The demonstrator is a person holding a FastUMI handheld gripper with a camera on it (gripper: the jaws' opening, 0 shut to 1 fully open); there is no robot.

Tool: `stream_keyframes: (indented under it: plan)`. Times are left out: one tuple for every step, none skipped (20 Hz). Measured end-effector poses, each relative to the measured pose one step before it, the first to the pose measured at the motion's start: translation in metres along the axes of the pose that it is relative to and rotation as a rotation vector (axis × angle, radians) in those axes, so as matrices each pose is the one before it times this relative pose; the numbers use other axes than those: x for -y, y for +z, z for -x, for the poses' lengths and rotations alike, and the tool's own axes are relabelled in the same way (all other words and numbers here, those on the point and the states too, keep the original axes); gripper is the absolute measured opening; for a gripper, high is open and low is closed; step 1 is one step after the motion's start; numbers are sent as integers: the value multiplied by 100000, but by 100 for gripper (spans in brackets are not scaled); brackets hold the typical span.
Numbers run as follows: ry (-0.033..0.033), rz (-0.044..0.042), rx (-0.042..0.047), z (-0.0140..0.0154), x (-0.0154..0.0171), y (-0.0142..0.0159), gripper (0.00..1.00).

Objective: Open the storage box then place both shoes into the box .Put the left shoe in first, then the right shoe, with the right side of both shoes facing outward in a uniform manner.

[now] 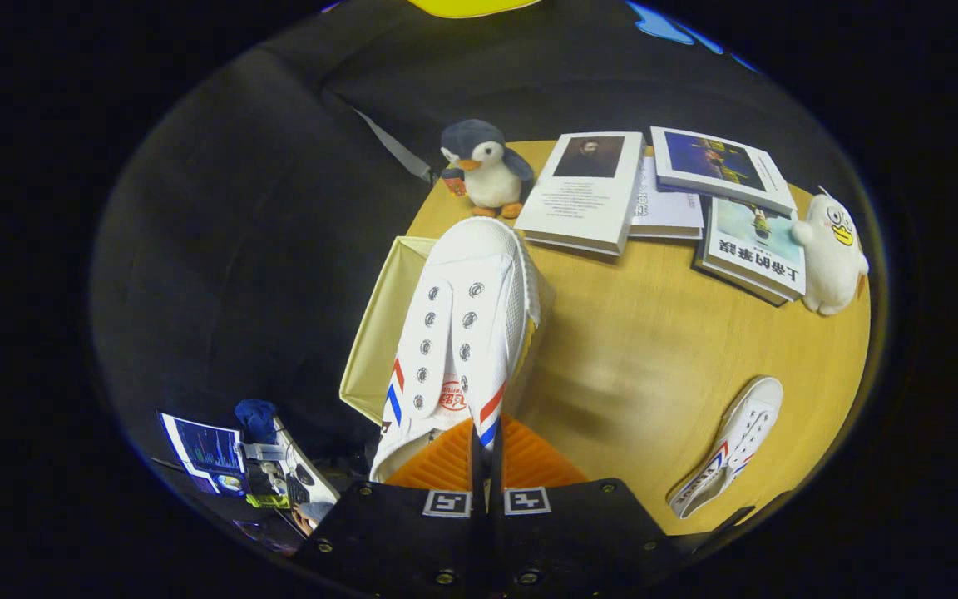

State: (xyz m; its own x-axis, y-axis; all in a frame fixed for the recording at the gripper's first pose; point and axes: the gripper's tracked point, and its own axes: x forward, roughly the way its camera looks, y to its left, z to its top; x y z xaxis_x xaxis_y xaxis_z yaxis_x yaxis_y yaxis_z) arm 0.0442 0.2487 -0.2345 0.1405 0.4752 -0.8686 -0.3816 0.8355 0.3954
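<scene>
So here's where I'm at: the gripper (pixel 486 453) has its two fingers clenched on the side wall of a white canvas sneaker (pixel 458 333), pinching the rim right by the red and blue stripes. Both fingers look pressed tight together on that thin edge, so I'd call it a solid grab. The shoe hangs straight out at 12 o'clock from the fingers, toe pointing away, laceless eyelets facing up at me.

Under and just to the 10 o'clock side of the shoe is the beige storage box (pixel 375 333), sitting at the near corner of the round wooden table (pixel 629 349). It looks open, since I can see its pale inner wall, though the shoe covers most of the opening, so I can't tell whether anything's already inside.

The second sneaker (pixel 733 449) lies on the tabletop way off at 3 o'clock from the fingers, well apart from the box, sitting loose.

My read on progress: box opening is done, first shoe is in hand and hovering over the box, not down inside it yet. Still left: lower this one in, let go, fetch the other, and get both facing the same way.

Background stuff at 12 to 2 o'clock: a plush penguin (pixel 483 170), a spread of books (pixel 662 200) and a white plush duck (pixel 832 254).
</scene>
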Motion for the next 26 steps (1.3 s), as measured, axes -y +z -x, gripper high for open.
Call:
stream_keyframes:
  plan:
    - [205,956,-350,-623,-804,430,0]
    - [48,900,-629,-663,-767,412,0]
    - [-88,611,-644,-718,-760,351,0]
    - [-71,1000,-1046,-807,-690,305,0]
    - [78,893,-1070,-950,-618,259,0]
    - [33,25,-1149,-849,-595,200,0]
    - [252,138,-1609,-846,-690,406,0]
    - [-67,181,-1229,-826,-531,230,0]
    - [-481,434,-1402,-1013,-322,88,0]
    - [-699,835,-1374,-845,-272,140,0]
    - [-942,828,-1282,-862,-115,102,0]
    - [-908,713,-1239,-736,-33,213,0]
    - [-720,79,-1306,-850,-279,104,0]
    - [-631,-460,-1079,-754,-197,153,0]
    - [-701,-572,-736,-652,-207,296,0]
    - [-912,-251,-480,-540,163,232,0]
    - [-1277,439,-642,-638,-38,207,0]
    - [-1411,741,-453,-545,-13,235,0]
    - [-877,747,-378,-425,-70,128,0]
    - [2139,628,108,-123,-656,288,2]
    - [3202,420,-1021,-796,-743,-195,7]
    - [344,931,512,298,-137,85,27]
    - [-841,1728,1779,580,233,191,43]
    - [-3147,2097,1529,500,834,111,71]
    - [-1045,1478,1755,855,459,369,98]
    - [-306,493,1578,482,342,104,97]
